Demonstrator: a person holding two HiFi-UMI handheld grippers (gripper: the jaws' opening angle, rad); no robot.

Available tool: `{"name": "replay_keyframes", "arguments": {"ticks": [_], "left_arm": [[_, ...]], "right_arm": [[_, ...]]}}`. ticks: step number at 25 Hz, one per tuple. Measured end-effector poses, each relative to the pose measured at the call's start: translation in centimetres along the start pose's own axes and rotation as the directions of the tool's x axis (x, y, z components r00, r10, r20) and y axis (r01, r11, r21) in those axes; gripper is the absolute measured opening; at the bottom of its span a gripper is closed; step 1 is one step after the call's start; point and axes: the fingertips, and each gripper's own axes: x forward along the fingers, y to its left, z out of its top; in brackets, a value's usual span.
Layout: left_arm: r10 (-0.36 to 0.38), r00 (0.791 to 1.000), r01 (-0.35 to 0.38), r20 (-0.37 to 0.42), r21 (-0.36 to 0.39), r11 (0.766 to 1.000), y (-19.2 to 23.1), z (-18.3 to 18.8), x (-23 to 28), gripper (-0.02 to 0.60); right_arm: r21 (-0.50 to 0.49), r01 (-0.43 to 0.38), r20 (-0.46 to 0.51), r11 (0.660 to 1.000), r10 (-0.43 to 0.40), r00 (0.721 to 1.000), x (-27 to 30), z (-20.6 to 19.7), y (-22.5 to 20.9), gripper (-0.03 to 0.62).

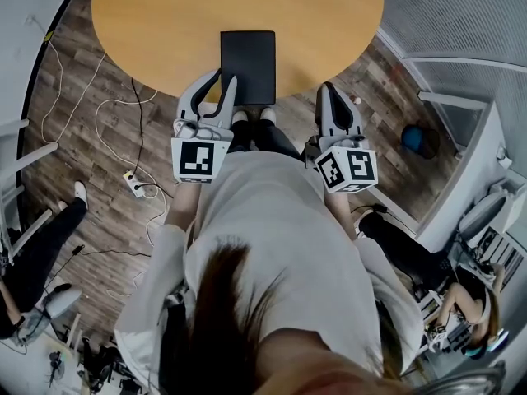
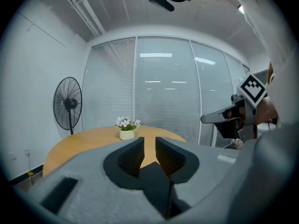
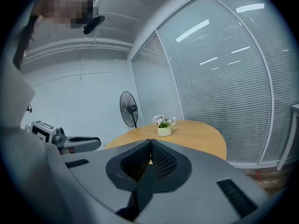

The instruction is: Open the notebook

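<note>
A closed black notebook (image 1: 247, 66) lies on the round wooden table (image 1: 148, 15), close to its near edge. My left gripper (image 1: 224, 78) hovers at the notebook's near-left corner, over the table's rim; its jaws stand apart with nothing between them (image 2: 149, 141). My right gripper (image 1: 327, 87) hangs off the table's edge, to the right of the notebook, with its jaw tips together and empty (image 3: 150, 143). Neither gripper view shows the notebook; the gripper bodies hide it.
A small white pot of flowers (image 2: 126, 133) stands at the table's far side. A standing fan (image 2: 67, 104) and a glass wall lie beyond. Cables and a power strip (image 1: 136, 186) lie on the floor at left. Seated people's legs (image 1: 41, 237) flank me.
</note>
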Motion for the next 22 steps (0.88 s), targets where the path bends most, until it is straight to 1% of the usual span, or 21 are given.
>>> {"name": "replay_keyframes", "arguments": {"ticks": [8, 13, 16, 20, 22], "left_arm": [[0.028, 0.999, -0.028, -0.018, -0.004, 1.0, -1.4, 0.3, 1.4, 0.089], [0.029, 0.998, -0.029, -0.05, -0.005, 1.0, -1.7, -0.9, 2.1, 0.089], [0.012, 0.997, -0.012, -0.076, -0.003, 1.0, -2.2, -1.8, 2.4, 0.089], [-0.028, 0.992, 0.028, -0.125, -0.004, 1.0, -3.6, -3.3, 2.6, 0.089], [-0.046, 0.989, 0.049, -0.143, 0.015, 0.999, -4.2, -4.1, 3.1, 0.089]], "right_arm": [[-0.007, -0.027, -0.015, 1.0, 0.027, 1.0, 0.6, 0.7, -1.8, 0.002], [0.002, -0.035, -0.021, 0.999, 0.036, 0.999, 1.3, 0.3, -2.1, 0.002], [0.003, -0.041, -0.039, 0.999, 0.041, 0.998, 1.5, -0.3, -2.1, 0.002], [0.018, -0.034, -0.073, 0.999, 0.035, 0.997, 1.4, -1.4, -2.2, 0.002], [0.013, -0.041, -0.077, 0.999, 0.042, 0.996, 1.8, -1.7, -2.2, 0.002]]}}
